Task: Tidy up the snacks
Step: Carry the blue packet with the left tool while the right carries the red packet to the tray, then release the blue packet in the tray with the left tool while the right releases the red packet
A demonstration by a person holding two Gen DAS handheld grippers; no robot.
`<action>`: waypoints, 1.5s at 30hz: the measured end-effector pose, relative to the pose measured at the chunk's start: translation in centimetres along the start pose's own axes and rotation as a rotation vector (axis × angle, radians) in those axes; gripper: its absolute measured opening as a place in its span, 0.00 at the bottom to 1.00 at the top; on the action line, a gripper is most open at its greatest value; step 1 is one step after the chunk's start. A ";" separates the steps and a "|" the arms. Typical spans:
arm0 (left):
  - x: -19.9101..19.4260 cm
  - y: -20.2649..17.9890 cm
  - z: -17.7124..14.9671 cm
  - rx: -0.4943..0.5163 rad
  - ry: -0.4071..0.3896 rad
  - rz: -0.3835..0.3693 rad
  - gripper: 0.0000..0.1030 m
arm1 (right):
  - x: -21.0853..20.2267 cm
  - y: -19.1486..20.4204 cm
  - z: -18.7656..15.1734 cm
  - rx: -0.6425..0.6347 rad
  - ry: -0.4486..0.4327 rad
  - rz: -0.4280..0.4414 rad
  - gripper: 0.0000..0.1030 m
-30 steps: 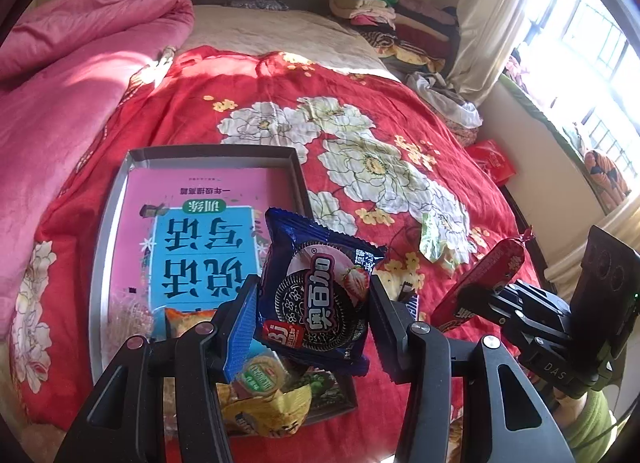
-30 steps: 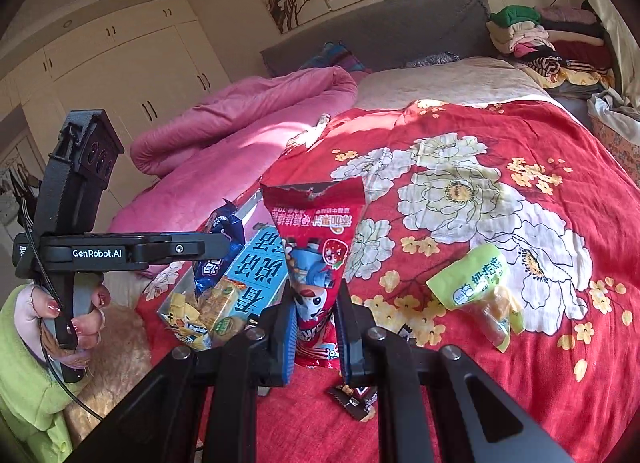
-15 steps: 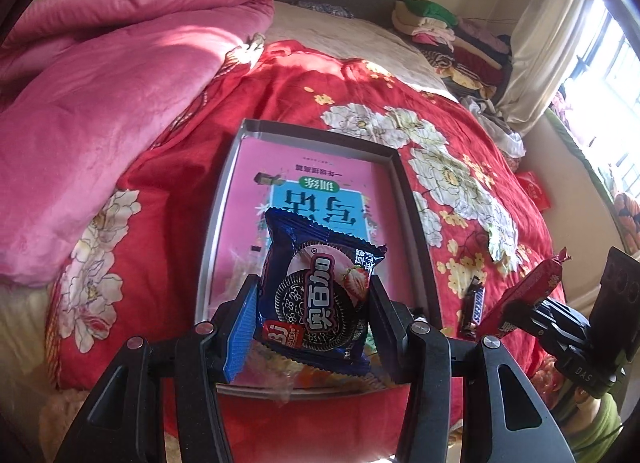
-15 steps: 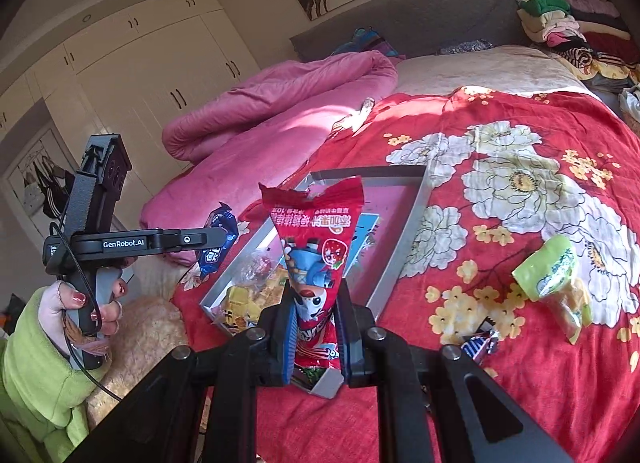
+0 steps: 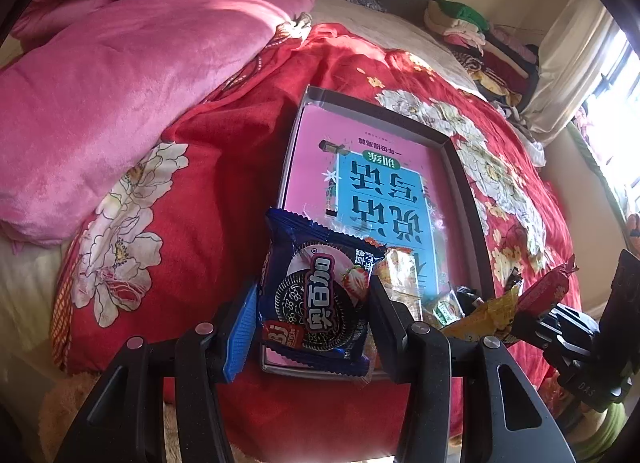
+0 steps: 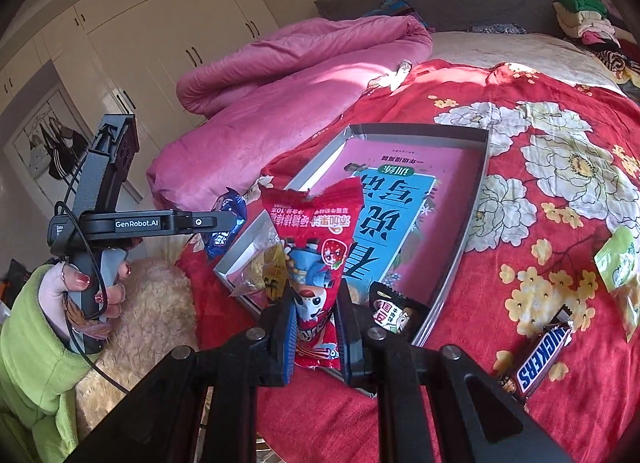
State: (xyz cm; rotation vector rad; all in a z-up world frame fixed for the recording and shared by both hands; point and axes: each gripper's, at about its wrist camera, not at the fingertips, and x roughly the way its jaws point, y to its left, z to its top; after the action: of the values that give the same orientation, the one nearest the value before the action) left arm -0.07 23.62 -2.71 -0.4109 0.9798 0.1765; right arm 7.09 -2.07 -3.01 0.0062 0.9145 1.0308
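My left gripper (image 5: 312,315) is shut on a blue cookie packet (image 5: 316,295) and holds it over the near end of the grey tray (image 5: 466,183). My right gripper (image 6: 316,323) is shut on a red snack bag (image 6: 316,247), held above the tray's near corner (image 6: 460,255). The tray holds a pink and blue book (image 5: 380,191) and several small snacks (image 5: 444,307) at its near end. In the right wrist view the left gripper (image 6: 224,223) shows at the left with the blue packet. In the left wrist view the right gripper (image 5: 556,323) shows at the right.
A Snickers bar (image 6: 540,359) and a green packet (image 6: 620,263) lie on the red floral bedspread (image 6: 560,183) right of the tray. A pink duvet (image 5: 120,83) is piled at the left. Folded clothes (image 5: 472,27) sit at the bed's far end.
Both grippers have moved left toward the tray with their packets. The tray now lies closer under both grippers, and the green packet has slid to the right edge of the right view.
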 end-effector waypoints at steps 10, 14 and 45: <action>1.5 -0.5 -0.2 0.034 0.016 0.012 0.52 | 2.5 -0.2 0.7 0.004 0.027 -0.027 0.17; 2.0 -0.7 -0.3 0.049 0.022 0.015 0.52 | 3.3 0.0 0.4 -0.008 0.044 -0.029 0.17; -0.2 -2.3 0.4 0.084 -0.077 0.007 0.59 | -2.7 -4.1 0.9 0.057 -0.088 -0.180 0.43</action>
State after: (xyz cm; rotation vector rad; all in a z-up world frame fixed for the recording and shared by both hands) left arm 0.82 21.72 -1.78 -0.3217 0.9098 0.1559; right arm 10.17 -5.90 -2.35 0.0166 0.8480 0.8308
